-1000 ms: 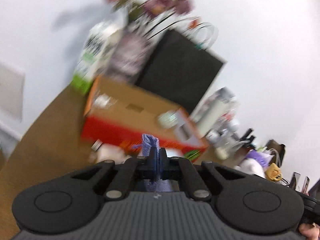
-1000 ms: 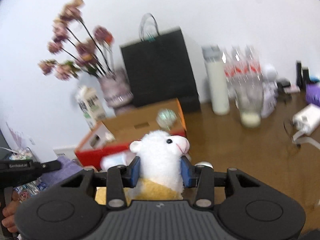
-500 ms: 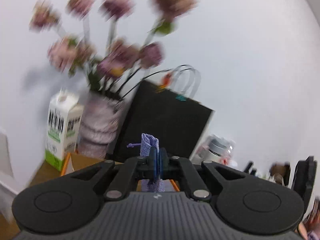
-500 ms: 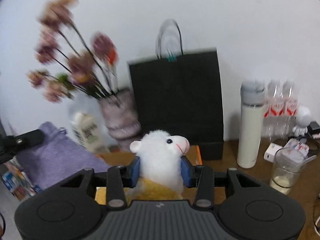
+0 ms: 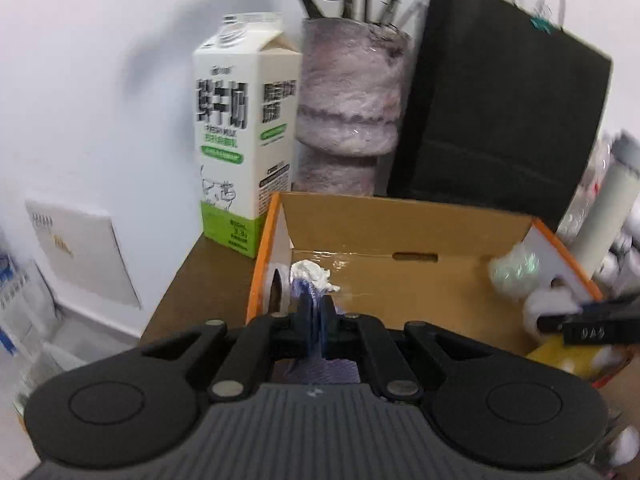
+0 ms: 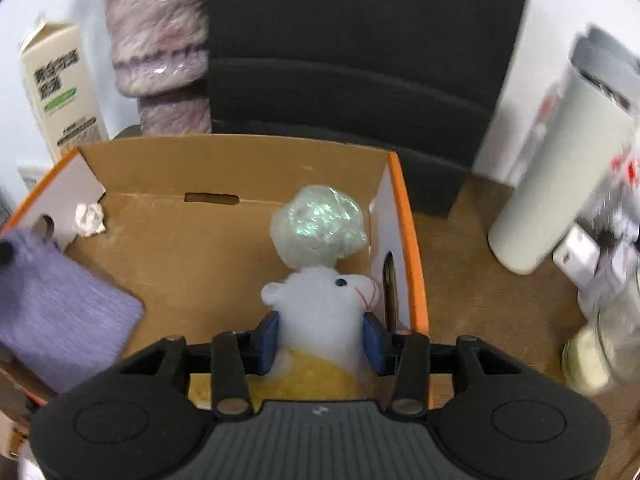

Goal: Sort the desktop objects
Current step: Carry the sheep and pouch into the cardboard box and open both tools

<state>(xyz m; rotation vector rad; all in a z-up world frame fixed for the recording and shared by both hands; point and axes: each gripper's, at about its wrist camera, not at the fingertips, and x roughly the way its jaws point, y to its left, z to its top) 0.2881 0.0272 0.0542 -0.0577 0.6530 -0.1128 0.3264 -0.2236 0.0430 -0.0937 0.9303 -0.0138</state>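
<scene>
**Holding two soft things over the open box**

Hanging over the cardboard box [image 6: 208,184], both grippers carry something. The right gripper [image 6: 322,338] has a white plush lamb [image 6: 320,304] between its blue pads [image 6: 267,340]; the jaws are opening, though the pads seem to touch the lamb's sides. The lamb sits upright between the fingers, head above the pads, yellow body below them, its long axis running along the fingers. Its face is turned to the right, toward the box's orange-edged right wall.

The left gripper [image 5: 316,330] is clenched on a purple pouch [image 6: 60,312]. From the left wrist view only a thin fold of it shows between the fingertips. From the right wrist view the pouch hangs over the box's left side, its long axis slanting from upper left to lower right.

Inside the box lie a shiny wrapped ball [image 6: 320,228] by the right wall, just beyond the lamb's head, and a crumpled white paper [image 6: 90,218] in the far left corner.
</scene>
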